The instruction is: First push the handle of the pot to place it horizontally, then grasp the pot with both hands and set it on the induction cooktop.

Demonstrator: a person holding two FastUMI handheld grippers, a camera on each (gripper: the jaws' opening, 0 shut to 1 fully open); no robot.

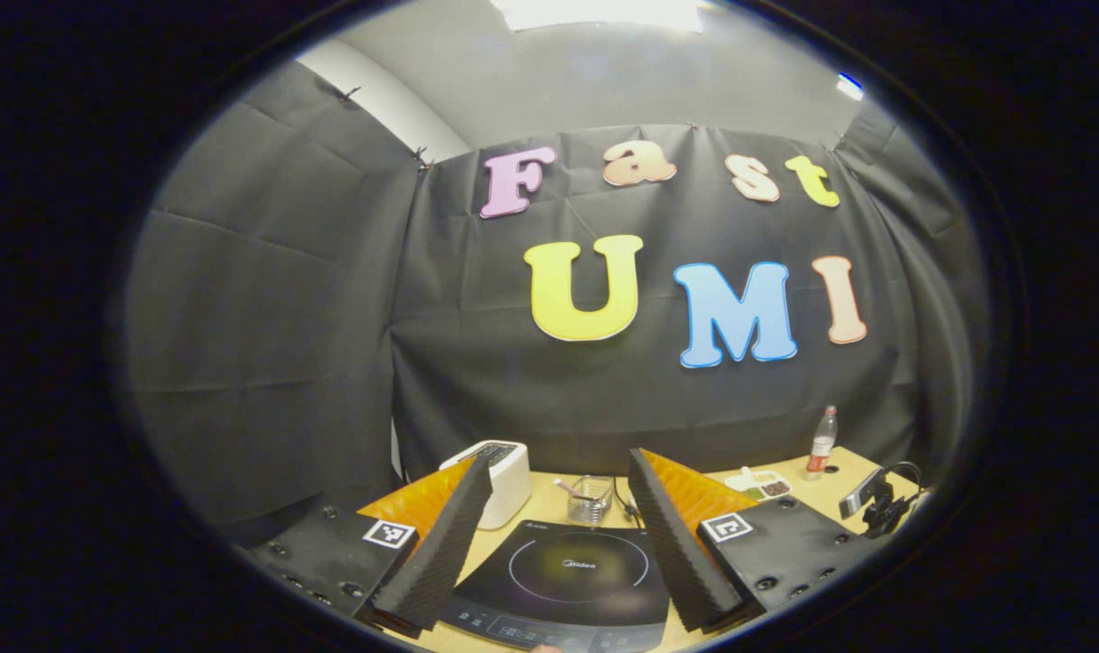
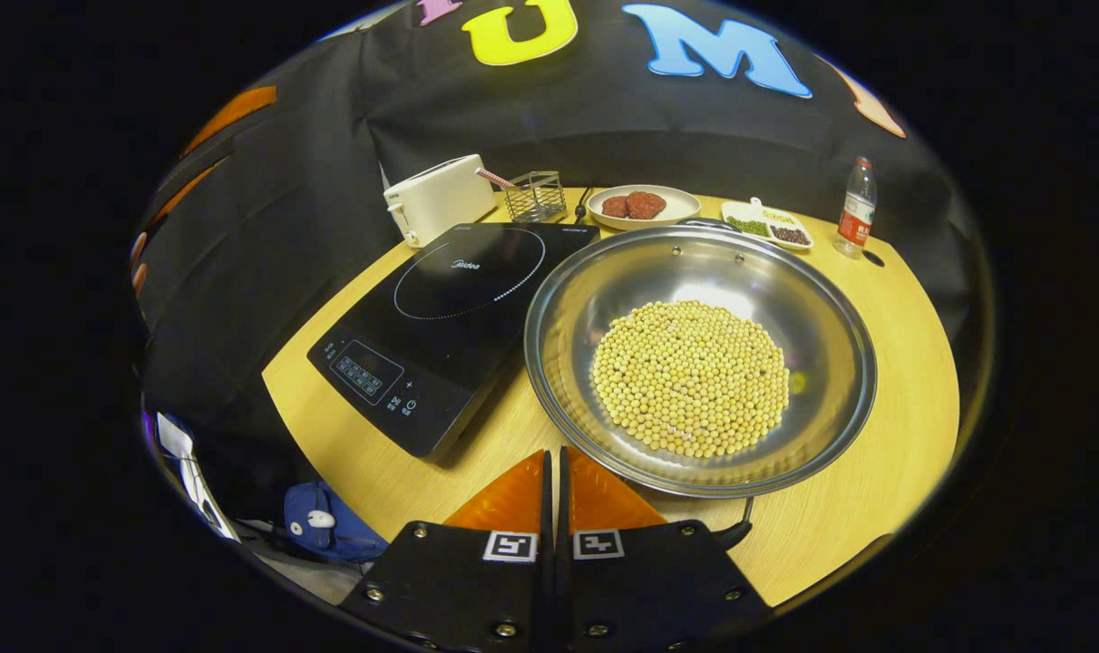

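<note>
In the right gripper view a wide steel pot (image 2: 595, 290) holding yellow soybeans (image 2: 690, 376) sits on the wooden table, right of the black induction cooktop (image 2: 450, 308). A short bit of its black handle (image 2: 740, 528) pokes out at the near rim. My right gripper (image 2: 556, 455) is shut with nothing in it, hovering at the pot's near edge just left of the handle. In the left gripper view my left gripper (image 1: 560, 464) is open, held level, with the cooktop (image 1: 563, 571) below and between its fingers.
Behind the cooktop stand a white toaster (image 2: 436, 199) and a wire basket (image 2: 533, 195). A plate of red food (image 2: 642, 207), a divided tray (image 2: 767, 224) and a bottle (image 2: 856, 209) line the table's back. A webcam (image 1: 876, 503) sits at the right edge.
</note>
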